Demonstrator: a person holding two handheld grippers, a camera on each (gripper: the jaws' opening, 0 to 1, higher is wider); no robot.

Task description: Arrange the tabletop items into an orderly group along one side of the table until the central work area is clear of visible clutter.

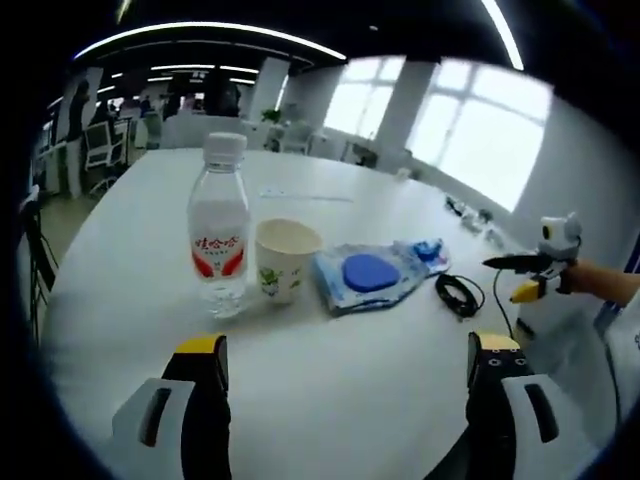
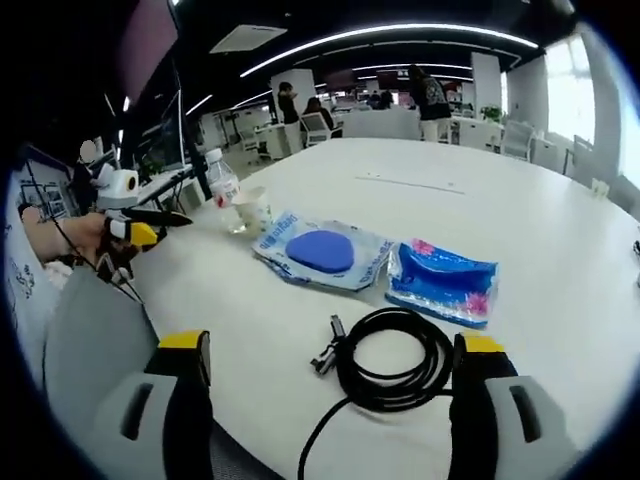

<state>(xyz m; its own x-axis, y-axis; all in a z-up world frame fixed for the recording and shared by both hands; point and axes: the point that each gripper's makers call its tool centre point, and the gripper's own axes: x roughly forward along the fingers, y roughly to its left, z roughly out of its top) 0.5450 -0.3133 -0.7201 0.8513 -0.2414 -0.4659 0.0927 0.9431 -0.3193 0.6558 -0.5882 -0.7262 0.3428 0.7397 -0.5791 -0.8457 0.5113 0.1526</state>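
Left gripper (image 1: 345, 365): jaws spread wide, empty, low over bare table (image 1: 330, 400); also seen from the right gripper view, near the bottle's side of the table edge.
Right gripper (image 2: 330, 365): jaws spread, empty, the cable just ahead between them; also seen from the left gripper view, past the far end of the row.
Cable (image 2: 385, 360): black coil, loose tail running off the table edge; last in line.
Blue packet (image 2: 442, 282): flat, just beyond the cable.
Clear pouch (image 2: 322, 252): blue pad inside, beside the packet.
Cup (image 1: 284, 258): paper, upright, next to the pouch.
Bottle (image 1: 219, 225): upright, capped, close beside the cup.
Progress: judged well along. Items already form a rough row near one edge; middle of the table looks bare. Left: tidy the cable, tighten gaps.
Unclear: pouch and packet overlap or only touch, cannot tell; small things on the far table too blurred to name; cable's tail end cut off.
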